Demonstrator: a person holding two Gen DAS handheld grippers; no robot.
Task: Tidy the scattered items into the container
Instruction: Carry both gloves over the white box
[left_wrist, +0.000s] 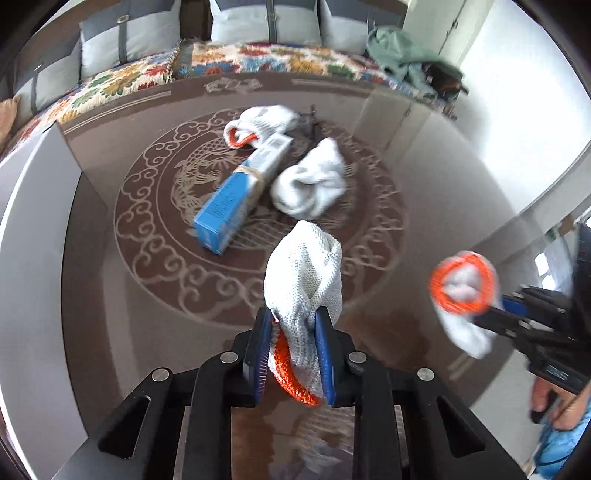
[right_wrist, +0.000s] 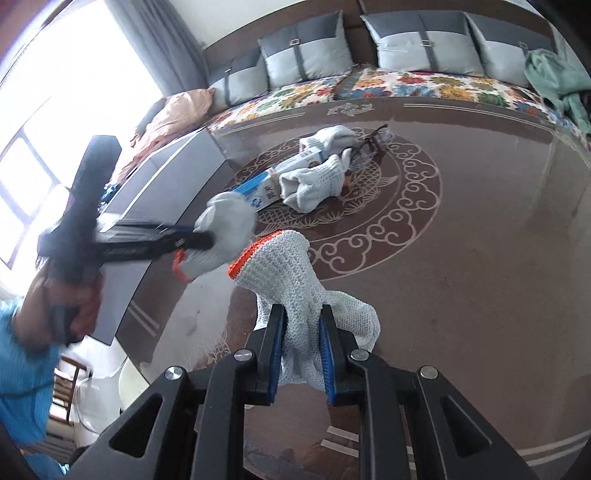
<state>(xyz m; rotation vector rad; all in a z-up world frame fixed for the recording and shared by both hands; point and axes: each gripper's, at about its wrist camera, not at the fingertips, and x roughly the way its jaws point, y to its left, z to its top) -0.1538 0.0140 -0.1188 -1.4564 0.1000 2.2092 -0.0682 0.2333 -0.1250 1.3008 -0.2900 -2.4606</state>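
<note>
the left hand-held gripper (left_wrist: 291, 354) is clamped on a white glove (left_wrist: 306, 280) near its orange cuff; the right hand-held gripper (right_wrist: 303, 350) pinches a second glove (right_wrist: 295, 280) mid-body. both gloves hang above the worktop (left_wrist: 424, 206). two more gloves (left_wrist: 310, 184) and a blue box (left_wrist: 236, 192) lie on it at the middle, touching. the grey container (left_wrist: 33, 229) stands at the left edge. as i judge it, keep both grips firm, carry each glove fully over the container's rim before letting go, and keep dangling cloth from catching on its wall.
</note>
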